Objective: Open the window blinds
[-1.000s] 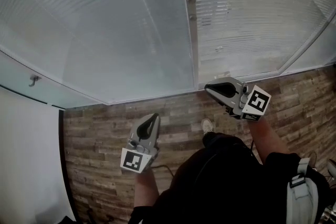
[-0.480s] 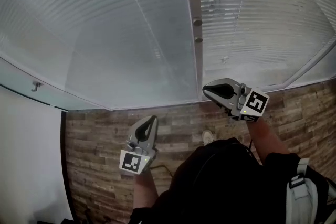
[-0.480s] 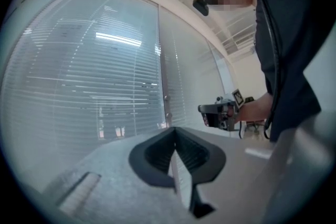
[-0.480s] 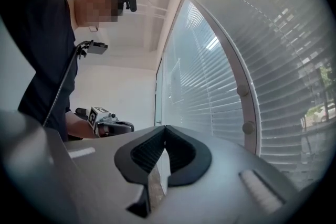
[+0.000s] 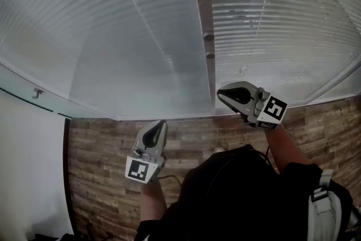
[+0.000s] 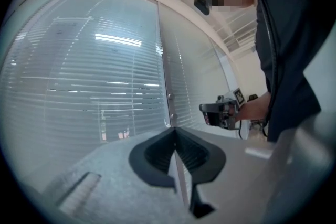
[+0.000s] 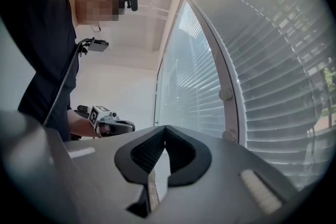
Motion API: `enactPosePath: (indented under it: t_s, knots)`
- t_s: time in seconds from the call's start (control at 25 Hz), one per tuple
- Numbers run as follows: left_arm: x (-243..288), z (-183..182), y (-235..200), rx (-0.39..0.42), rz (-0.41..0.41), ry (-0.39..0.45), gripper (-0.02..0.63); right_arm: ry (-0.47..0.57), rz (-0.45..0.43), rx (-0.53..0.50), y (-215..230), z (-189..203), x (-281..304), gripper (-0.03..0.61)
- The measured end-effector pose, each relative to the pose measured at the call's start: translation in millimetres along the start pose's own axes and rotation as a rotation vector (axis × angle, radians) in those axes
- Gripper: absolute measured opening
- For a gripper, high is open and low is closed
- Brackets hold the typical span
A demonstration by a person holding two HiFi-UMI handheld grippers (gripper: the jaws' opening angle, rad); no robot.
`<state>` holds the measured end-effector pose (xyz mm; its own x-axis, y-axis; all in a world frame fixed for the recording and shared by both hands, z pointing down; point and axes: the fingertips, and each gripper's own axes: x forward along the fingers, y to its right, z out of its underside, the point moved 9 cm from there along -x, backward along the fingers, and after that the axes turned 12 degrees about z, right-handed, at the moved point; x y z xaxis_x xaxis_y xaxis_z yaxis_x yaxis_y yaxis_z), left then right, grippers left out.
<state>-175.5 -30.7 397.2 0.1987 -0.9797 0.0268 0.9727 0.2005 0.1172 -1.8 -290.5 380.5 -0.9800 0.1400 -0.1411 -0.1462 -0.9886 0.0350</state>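
Window blinds (image 5: 113,36) are seen lowered across both glass panes, ahead of and above the grippers, on either side of an upright frame post (image 5: 198,3). Nothing has been gripped yet. The left gripper (image 5: 161,124) is held with its jaws together and empty, short of the glass, and the right gripper (image 5: 221,94) is likewise closed on nothing, near the post's foot. The approach is judged to be the step in hand. Two small knobs (image 5: 208,36) on the post are taken to be the control — the right jaws would need to be parted, raised to a knob and closed on it.
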Motion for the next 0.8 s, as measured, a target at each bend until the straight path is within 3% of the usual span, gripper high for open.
enactPosePath:
  t_s: [0.52,0.8]
  knots:
    - [34,-1,-10,0.012,0.066,-0.002,0.005,0.010,0.056,-0.010,23,2,-9,0.008]
    - [52,5,-25,0.006,0.162,0.010,0.005,-0.010,0.164,-0.036,26,3,-18,0.008]
